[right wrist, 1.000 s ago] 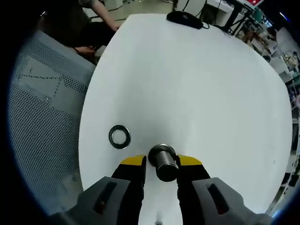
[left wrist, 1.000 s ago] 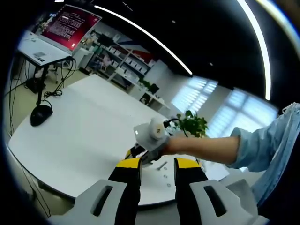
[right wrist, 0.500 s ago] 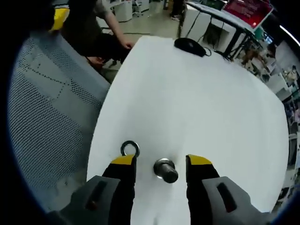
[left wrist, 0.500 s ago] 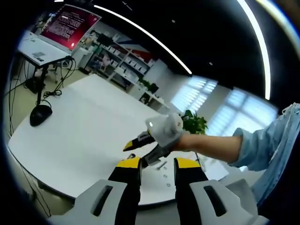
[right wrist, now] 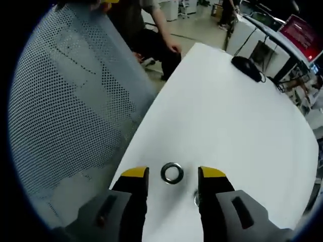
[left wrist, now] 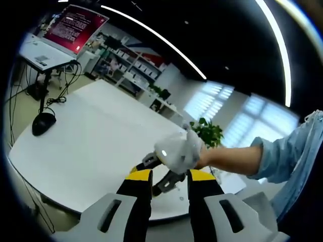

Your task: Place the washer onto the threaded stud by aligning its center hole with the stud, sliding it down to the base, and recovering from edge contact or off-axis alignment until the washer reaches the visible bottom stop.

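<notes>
Right gripper [right wrist: 172, 173] open, yellow-tipped fingers [right wrist: 133, 174] spread wide, nothing held. Between them, flat on the white table [right wrist: 227, 116], the washer [right wrist: 172, 173]: a thin grey metal ring, shiny, with a round centre hole showing white table through it; apart from both fingers. Just inside the right-hand finger, at about 5 o'clock from the washer, a small dark metal bit [right wrist: 196, 198], too hidden to tell what. At 10 o'clock, a grey mesh chair back [right wrist: 65, 96] beside the table edge. At 1 o'clock, far across the table, a black mouse [right wrist: 248, 68] with its cable.

Left gripper [left wrist: 169, 176] open too, fingers [left wrist: 138, 177] apart, gripping nothing. Beyond their tips, seen from this side: the right gripper [left wrist: 174, 155] with its pale body, in a hand [left wrist: 204, 157] reaching in from 3 o'clock out of a light blue sleeve [left wrist: 287, 151], low over the table [left wrist: 86, 141]. Mouse [left wrist: 44, 122] at 9 o'clock near the table edge; a red screen [left wrist: 75, 26] at 11 o'clock; a green plant [left wrist: 208, 133] behind the hand.
</notes>
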Action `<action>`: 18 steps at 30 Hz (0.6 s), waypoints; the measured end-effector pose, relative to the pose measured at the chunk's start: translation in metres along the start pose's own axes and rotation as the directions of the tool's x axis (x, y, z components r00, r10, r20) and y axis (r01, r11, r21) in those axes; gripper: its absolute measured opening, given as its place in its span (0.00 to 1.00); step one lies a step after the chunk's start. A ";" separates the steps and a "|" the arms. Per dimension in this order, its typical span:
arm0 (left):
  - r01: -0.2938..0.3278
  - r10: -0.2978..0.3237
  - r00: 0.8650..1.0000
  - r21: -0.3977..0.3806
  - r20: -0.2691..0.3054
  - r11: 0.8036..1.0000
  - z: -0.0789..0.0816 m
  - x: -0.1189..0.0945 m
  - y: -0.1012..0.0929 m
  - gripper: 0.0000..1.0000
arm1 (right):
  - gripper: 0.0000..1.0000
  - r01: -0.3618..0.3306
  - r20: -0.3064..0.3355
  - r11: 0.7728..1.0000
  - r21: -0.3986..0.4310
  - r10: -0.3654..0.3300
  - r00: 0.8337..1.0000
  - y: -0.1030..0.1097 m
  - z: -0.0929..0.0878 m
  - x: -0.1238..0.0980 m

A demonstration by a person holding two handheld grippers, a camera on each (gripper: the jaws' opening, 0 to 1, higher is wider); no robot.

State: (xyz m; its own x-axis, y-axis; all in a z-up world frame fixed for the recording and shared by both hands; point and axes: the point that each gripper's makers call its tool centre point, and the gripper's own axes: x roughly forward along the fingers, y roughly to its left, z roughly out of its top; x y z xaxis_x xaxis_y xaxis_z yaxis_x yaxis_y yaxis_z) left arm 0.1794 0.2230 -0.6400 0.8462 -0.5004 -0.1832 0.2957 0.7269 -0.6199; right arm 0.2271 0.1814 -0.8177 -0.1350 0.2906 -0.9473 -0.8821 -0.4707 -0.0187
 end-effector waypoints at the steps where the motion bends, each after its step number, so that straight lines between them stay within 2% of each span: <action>1: 0.000 0.000 1.000 0.000 0.000 1.000 0.000 0.000 0.000 0.25 | 0.39 0.001 -0.016 1.000 0.004 -0.001 1.000 0.000 -0.002 0.003; 5: 0.003 -0.003 1.000 0.003 -0.003 1.000 0.000 0.000 0.000 0.25 | 0.37 -0.014 -0.057 1.000 -0.003 0.014 0.998 0.004 -0.010 0.012; 11: 0.002 -0.002 1.000 0.001 0.001 1.000 0.000 0.000 0.000 0.25 | 0.36 -0.007 -0.073 1.000 0.020 0.008 0.997 0.001 -0.014 0.018; 15: 0.001 -0.001 1.000 0.000 0.003 1.000 0.000 0.000 0.000 0.26 | 0.34 0.004 -0.098 1.000 -0.014 -0.005 0.995 0.000 -0.017 0.023; 16: 0.001 -0.001 1.000 -0.001 0.005 1.000 0.001 0.000 0.000 0.26 | 0.32 -0.016 -0.093 1.000 0.016 0.017 0.995 0.003 -0.017 0.024; 18: 0.002 -0.002 1.000 -0.002 0.009 1.000 0.001 0.000 0.000 0.26 | 0.30 -0.008 -0.097 1.000 0.023 0.010 0.995 0.001 -0.017 0.023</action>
State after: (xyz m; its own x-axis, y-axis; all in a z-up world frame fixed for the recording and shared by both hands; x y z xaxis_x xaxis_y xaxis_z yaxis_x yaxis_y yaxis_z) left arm 0.1797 0.2239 -0.6392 0.8495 -0.4975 -0.1758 0.2959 0.7250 -0.6220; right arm 0.2312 0.1735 -0.8450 -0.0999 0.2039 -0.9739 -0.8910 -0.4539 -0.0036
